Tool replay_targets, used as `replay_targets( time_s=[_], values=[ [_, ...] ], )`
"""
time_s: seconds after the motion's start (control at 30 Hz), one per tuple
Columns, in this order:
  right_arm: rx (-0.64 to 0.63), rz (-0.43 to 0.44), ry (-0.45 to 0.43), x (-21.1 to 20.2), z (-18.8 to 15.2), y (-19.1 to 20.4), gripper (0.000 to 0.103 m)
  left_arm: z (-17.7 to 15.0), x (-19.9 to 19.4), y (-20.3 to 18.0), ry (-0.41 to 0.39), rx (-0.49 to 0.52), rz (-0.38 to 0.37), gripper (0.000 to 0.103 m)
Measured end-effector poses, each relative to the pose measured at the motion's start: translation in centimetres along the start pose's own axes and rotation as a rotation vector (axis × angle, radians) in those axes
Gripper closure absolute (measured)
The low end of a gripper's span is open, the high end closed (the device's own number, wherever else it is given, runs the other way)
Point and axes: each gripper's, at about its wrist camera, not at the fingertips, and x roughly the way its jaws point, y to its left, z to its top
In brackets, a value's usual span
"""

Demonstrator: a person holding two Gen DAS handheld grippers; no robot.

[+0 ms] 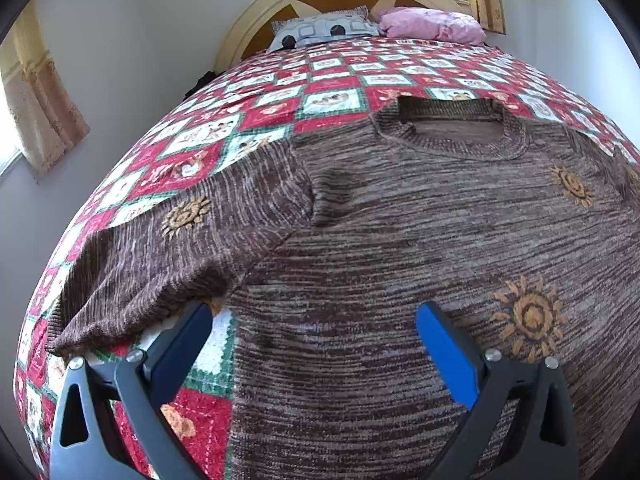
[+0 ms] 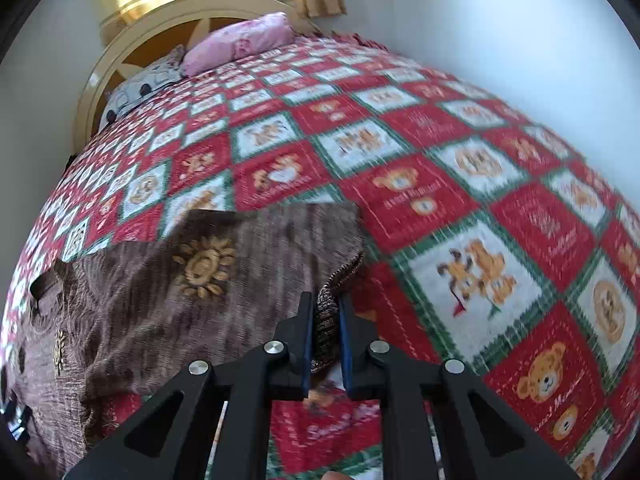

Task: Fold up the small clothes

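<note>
Sweater (image 1: pixel 400 220) of brown, streaky knit lies spread flat on the bed, over a quilt (image 2: pixel 460 200) of red and white squares edged in green, printed with teddy bears. Its ribbed round neckline (image 1: pixel 448 128) points toward the curved cream headboard (image 1: pixel 256 16), so the long axis of the body runs from me up the bed. From my left wrist, one sleeve (image 1: pixel 160 264) reaches out to the left and slopes down toward the near edge, its cuff end lying on the quilt. Tan sun-shaped motifs (image 1: pixel 528 316) are stitched here and there into the fuzzy, horizontally striped fabric. My left gripper (image 1: pixel 316 320) hovers over the lower body of the sweater with its jaws spread wide, nothing between the blue pads. My right gripper (image 2: pixel 326 312) has its jaws closed tight on a bunched edge of the knit (image 2: pixel 328 312) at the sweater's right side, the fabric pinched and lifted into a ridge between them. A pink pillow (image 2: pixel 240 42) and a grey patterned pillow (image 1: pixel 320 30) sit against the headboard, well apart from the garment, with yellow curtains (image 1: pixel 36 112) at the windows.
</note>
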Motion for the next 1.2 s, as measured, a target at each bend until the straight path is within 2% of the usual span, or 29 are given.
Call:
replay_targets(
  time_s=[0.2,0.47,0.63,0.77,0.83,0.93,1.0,1.07,1.2],
  values=[
    [-0.117,0.03,-0.078,-1.9,0.9,4.6,0.093,0.0,0.3,0.5,0.017,-0.023,-0.03,0.0],
    [-0.314,0.143,-0.137,-4.2,0.3,14.2,0.093,-0.1,0.0,0.4,-0.001,-0.021,-0.031,0.0],
    [-0.493,0.228,-0.117,-3.8,-2.5,21.7,0.093,0.3,-1.3,0.8,-0.017,-0.042,-0.082,0.0],
    [-0.617,0.285,-0.032,-2.0,-5.4,25.1,0.093,1.6,-3.3,0.2,-0.046,-0.002,-0.115,0.0],
    [-0.656,0.351,0.036,-1.1,-6.7,25.7,0.091,2.4,-4.2,-0.4,-0.055,0.019,-0.144,0.0],
    [-0.622,0.444,0.065,-1.5,-7.7,24.3,0.074,3.8,-5.2,-1.7,-0.069,0.062,-0.178,0.0],
    [-0.535,0.514,0.05,-2.6,-8.0,21.6,0.049,4.4,-5.7,-2.8,-0.075,0.09,-0.202,0.0],
    [-0.469,0.535,0.019,-3.5,-8.4,19.3,0.045,5.2,-6.2,-4.7,-0.076,0.13,-0.243,0.0],
    [-0.34,0.462,-0.088,-4.8,-8.3,13.8,0.045,6.5,-6.4,-9.2,-0.068,0.199,-0.306,0.002]
  ],
)
